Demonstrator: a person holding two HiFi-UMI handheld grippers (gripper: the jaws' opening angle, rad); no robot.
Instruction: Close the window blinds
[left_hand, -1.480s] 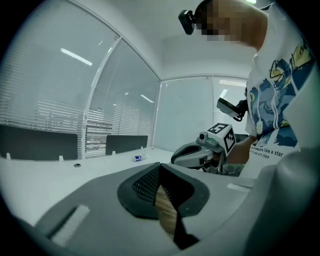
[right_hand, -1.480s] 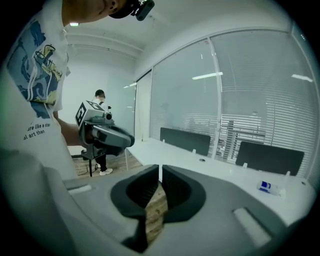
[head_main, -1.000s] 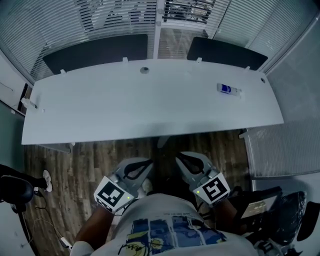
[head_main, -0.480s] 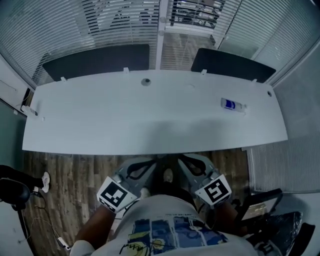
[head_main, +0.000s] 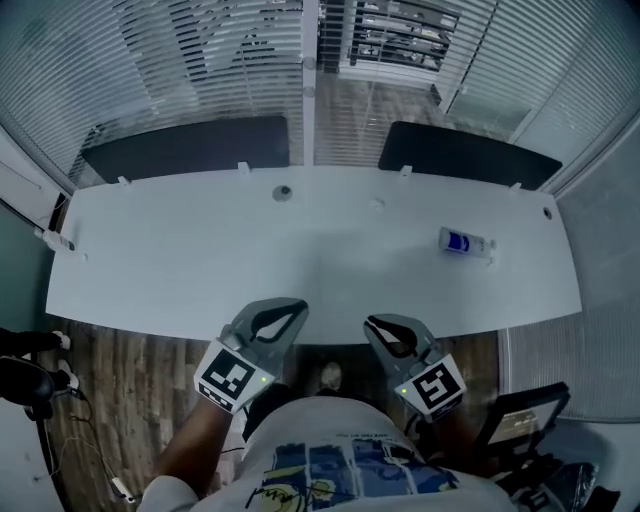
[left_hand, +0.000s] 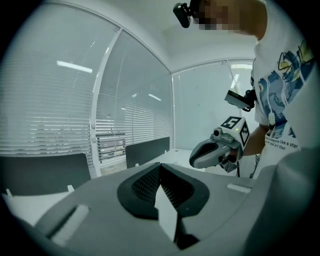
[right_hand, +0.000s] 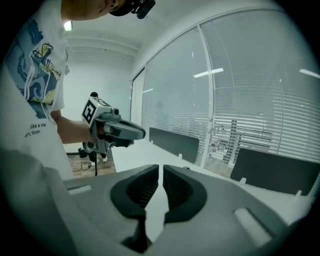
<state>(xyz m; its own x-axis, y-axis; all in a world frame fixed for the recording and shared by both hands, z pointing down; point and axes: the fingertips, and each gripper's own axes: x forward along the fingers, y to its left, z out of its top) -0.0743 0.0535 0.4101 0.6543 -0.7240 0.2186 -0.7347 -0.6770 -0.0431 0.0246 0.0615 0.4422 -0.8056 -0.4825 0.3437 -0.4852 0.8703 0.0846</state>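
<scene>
Head view is showing me standing at the near edge of a long white desk (head_main: 180, 260), with the window blinds (head_main: 200, 60) running along its far side from 10 o'clock round to 2 o'clock. I am holding my left gripper (head_main: 295, 308) at 7 o'clock and my right gripper (head_main: 372, 323) at 5 o'clock, both pointing across the desk toward the glass and well apart from it.

As I judge it, the task is not yet getting under way. The slats are lying flat enough that I am seeing a railing through them at 12 o'clock, so the blinds are open and nothing of mine is touching them. What is left is everything: getting to the window, finding the control and turning the slats. I am not making out a wand or cord in any view; one may be hiding beside the white post (head_main: 310, 60), but the picture is too coarse there.

My left jaws are pressing together on nothing. My right jaws are likewise closed and empty, leaving only a sliver of light between the pads.

Only the head view is giving the whole desk, its two dark panels (head_main: 190, 145) and a small blue-labelled bottle (head_main: 462, 242) at 2 o'clock. The gripper views are showing what it cannot: the blinds upright and each gripper side-on.
</scene>
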